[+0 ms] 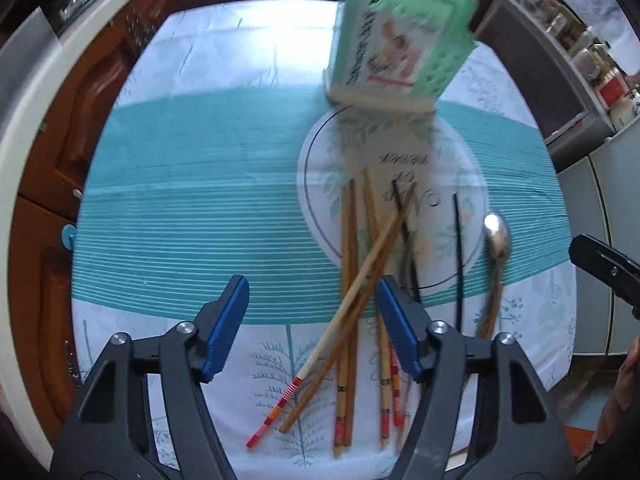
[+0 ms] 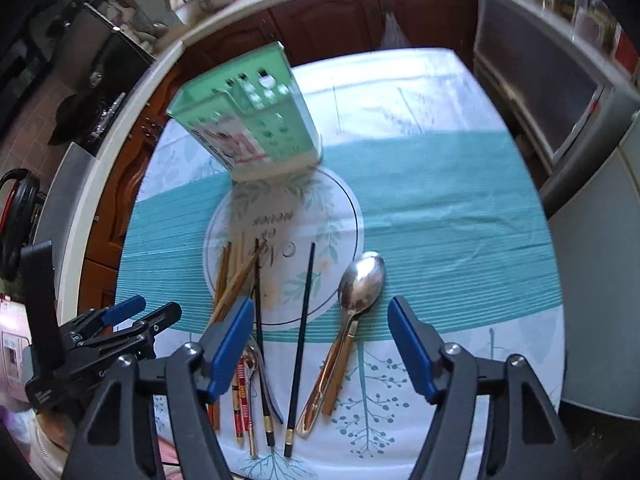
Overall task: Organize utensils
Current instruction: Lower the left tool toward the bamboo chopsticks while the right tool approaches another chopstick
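1. Starting the sorting is the step you are in: nothing is picked up, and all the utensils lie loose on the desk (image 2: 440,208), on its white and teal cloth.
2. Your left gripper (image 1: 313,322) hovers over the near end of the wooden chopsticks (image 1: 352,280). Its jaws stand wide apart and hold nothing.
3. Your right gripper (image 2: 321,342) is also wide open and empty. It hovers above the spoon (image 2: 360,284) and one black chopstick (image 2: 304,320), which lie between its two fingers in the right wrist view.
4. The wooden chopsticks lie in a crossed heap, some over others. A second black chopstick (image 2: 259,312) lies just beside this heap, and under it there seems to be one more small spoon, but I cannot tell this clearly.
5. The green holder (image 2: 256,120) stands at the far side of the cloth, well apart from both grippers. It looks tilted, though blur and the lens may cause this. Its opening is not visible to me.
6. For the next move, I judge that you must choose one single piece, lower the gripper so the pads come on both sides of it, and then close.
7. The spoon lies free, so it looks easier; the heap may shift when you pull one stick.
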